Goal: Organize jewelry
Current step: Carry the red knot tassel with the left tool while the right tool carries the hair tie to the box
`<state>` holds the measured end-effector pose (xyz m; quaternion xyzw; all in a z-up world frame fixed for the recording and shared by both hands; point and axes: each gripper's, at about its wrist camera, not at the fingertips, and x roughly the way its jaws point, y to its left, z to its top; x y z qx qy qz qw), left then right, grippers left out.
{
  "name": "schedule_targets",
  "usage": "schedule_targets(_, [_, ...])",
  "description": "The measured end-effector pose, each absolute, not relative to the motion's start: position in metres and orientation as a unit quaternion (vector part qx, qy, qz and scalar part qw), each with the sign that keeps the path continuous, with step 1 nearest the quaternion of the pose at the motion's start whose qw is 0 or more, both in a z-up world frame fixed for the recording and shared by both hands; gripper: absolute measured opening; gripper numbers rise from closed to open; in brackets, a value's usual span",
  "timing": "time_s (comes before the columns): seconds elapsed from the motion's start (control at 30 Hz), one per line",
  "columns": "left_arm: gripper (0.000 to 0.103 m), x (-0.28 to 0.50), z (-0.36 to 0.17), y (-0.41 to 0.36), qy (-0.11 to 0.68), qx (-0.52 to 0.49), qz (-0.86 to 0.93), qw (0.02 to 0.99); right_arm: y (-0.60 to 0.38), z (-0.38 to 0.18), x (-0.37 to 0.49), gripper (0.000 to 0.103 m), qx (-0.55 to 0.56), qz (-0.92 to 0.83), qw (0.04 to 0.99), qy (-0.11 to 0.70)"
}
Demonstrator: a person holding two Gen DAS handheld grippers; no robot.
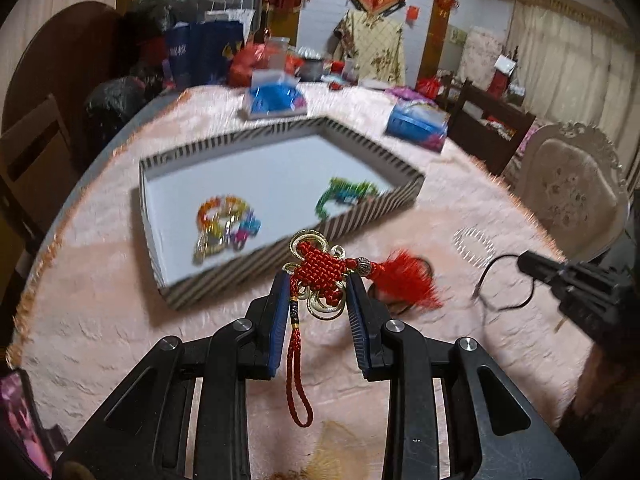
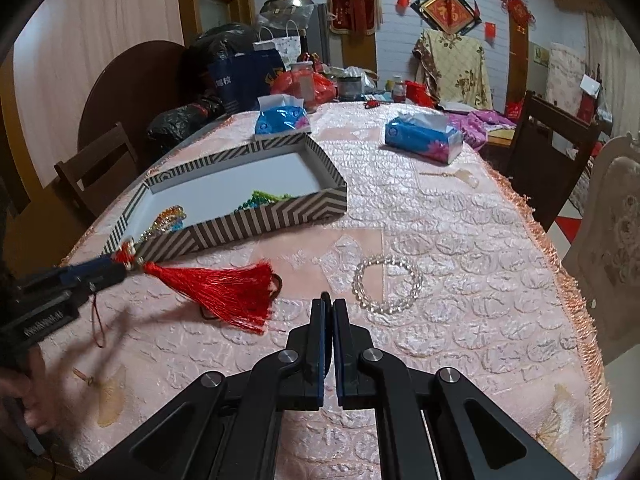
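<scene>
My left gripper (image 1: 318, 280) is shut on a red Chinese-knot ornament (image 1: 322, 270) with gold loops. It holds the ornament above the table, just in front of the striped tray (image 1: 280, 246). The ornament's red tassel (image 2: 224, 290) trails to the right and its cord loop hangs down. The tray holds a multicoloured bead bracelet (image 1: 224, 220) and a green bead bracelet (image 1: 344, 196). My right gripper (image 2: 329, 308) is shut on a thin black ring (image 1: 506, 280). A clear bead bracelet (image 2: 387, 283) lies on the cloth just right of the right gripper.
The round table has a pink quilted cloth (image 2: 460, 240). Two blue tissue packs (image 2: 282, 118) (image 2: 422, 138) lie beyond the tray. A small gold item (image 2: 452, 176) lies at the far right. Bags and clutter crowd the table's far end. Chairs stand around it.
</scene>
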<state>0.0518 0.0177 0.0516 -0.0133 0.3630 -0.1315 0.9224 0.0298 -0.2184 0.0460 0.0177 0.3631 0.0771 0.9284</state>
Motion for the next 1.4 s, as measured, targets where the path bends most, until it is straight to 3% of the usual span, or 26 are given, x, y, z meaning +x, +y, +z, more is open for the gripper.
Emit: schedule_targets(1.4, [0.027,0.074,0.082,0.039,0.369,-0.012,-0.118,0.922,-0.201,0.088,0.044,0.003,-0.007,0.124,0.929,0.348])
